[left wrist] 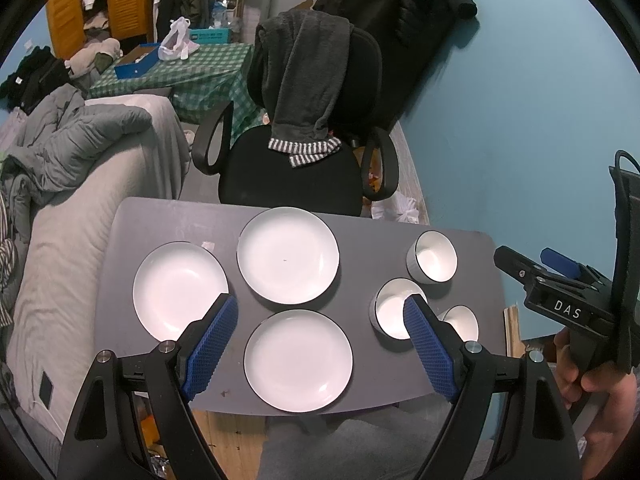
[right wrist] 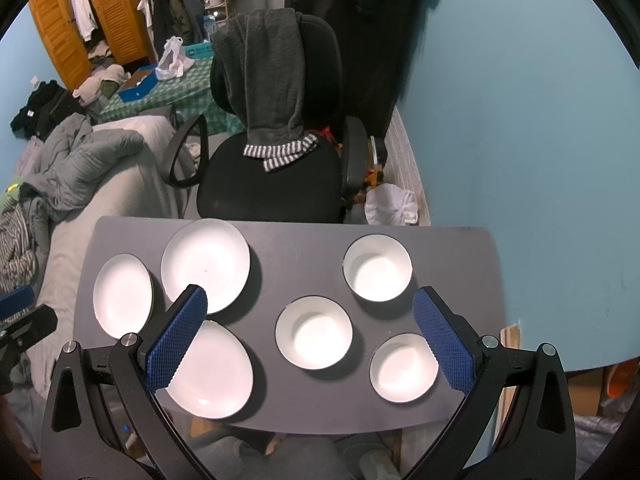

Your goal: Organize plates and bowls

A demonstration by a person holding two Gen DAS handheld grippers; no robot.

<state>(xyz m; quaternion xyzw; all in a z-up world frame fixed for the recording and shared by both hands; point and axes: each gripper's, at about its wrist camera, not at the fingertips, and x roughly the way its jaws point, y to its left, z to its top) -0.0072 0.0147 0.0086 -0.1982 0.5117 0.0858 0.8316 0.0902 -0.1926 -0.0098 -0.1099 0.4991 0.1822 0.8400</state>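
Observation:
Three white plates lie on the left half of a grey table (left wrist: 360,384): a far plate (left wrist: 288,255), a left plate (left wrist: 180,290) and a near plate (left wrist: 298,360). Three white bowls stand on the right half: a far bowl (right wrist: 377,268), a middle bowl (right wrist: 314,333) and a near bowl (right wrist: 403,368). My left gripper (left wrist: 320,312) hovers open above the plates, holding nothing. My right gripper (right wrist: 310,304) hovers open above the bowls, also holding nothing. The right gripper's body (left wrist: 560,292) shows at the right edge of the left wrist view, held by a hand (left wrist: 592,380).
A black office chair (left wrist: 296,172) draped with a dark towel stands just beyond the table's far edge. A bed with grey bedding (left wrist: 72,208) runs along the left side. A blue wall (right wrist: 520,160) is on the right. White bags (right wrist: 390,204) lie on the floor.

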